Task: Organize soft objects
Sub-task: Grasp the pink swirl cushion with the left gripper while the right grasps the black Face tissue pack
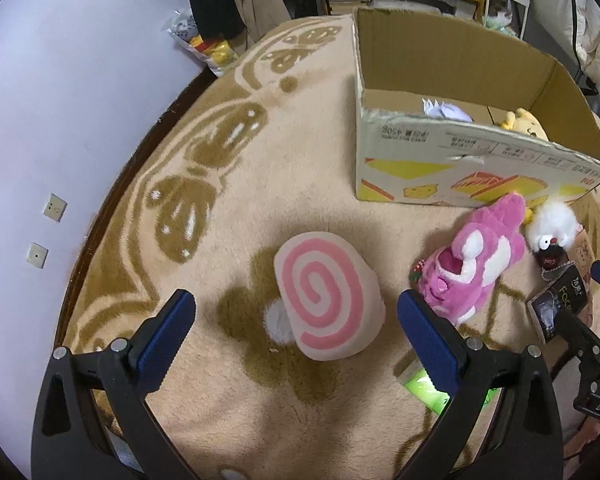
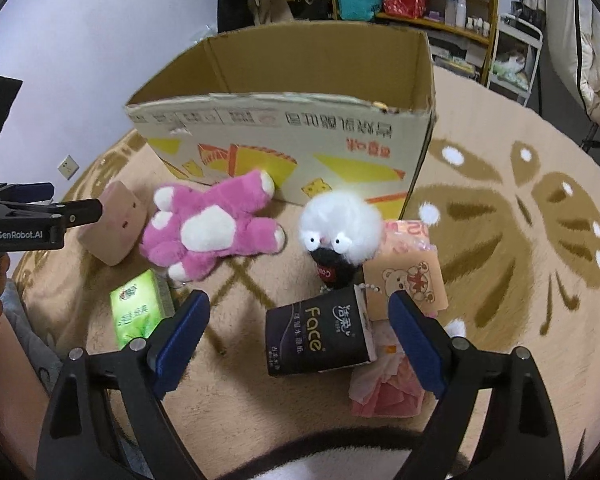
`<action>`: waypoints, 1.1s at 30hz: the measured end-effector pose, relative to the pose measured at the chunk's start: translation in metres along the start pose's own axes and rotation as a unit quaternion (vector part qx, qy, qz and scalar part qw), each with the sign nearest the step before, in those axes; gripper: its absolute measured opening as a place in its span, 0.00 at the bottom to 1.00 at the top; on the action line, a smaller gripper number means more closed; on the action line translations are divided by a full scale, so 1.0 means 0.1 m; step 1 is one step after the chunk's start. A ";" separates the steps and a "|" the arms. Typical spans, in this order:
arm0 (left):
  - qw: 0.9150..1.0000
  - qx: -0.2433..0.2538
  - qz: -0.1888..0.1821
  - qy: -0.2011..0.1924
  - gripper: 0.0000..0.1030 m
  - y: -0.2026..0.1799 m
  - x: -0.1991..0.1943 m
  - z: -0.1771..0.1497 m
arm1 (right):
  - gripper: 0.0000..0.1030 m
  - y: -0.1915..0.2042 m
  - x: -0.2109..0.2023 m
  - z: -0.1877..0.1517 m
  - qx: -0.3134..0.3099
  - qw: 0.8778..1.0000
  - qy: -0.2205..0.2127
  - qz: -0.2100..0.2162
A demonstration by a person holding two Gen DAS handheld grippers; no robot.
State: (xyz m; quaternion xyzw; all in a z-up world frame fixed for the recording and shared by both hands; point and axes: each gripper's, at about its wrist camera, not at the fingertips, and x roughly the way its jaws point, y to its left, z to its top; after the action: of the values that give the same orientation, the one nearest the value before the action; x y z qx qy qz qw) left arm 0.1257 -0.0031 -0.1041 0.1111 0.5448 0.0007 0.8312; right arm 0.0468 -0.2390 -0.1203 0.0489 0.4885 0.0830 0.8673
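Swirl cushion (image 1: 329,301): cream with pink spiral, lying tilted on the rug, apart from the rest. Pink bear (image 2: 210,226): sprawled before the box (image 2: 284,144). White fluffy toy (image 2: 338,226): just beside the bear. Yellow plush (image 1: 526,122): inside the open-topped box.

left claw (image 1: 296,322): black frame, blue ribbed pads, silver screws | right claw (image 2: 299,322): same build
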 end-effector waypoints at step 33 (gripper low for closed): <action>0.995 -0.013 -0.072 0.070 0.57 -0.06 0.45 0.05 | 0.66 0.25 0.47 -0.16 -0.085 0.994 0.058 -0.034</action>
State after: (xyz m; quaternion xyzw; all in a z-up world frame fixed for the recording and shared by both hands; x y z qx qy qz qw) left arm 0.1482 -0.0042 -0.1439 0.0606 0.6084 -0.0438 0.7901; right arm 0.0550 -0.2054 -0.1637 -0.0463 0.5306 0.0975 0.8407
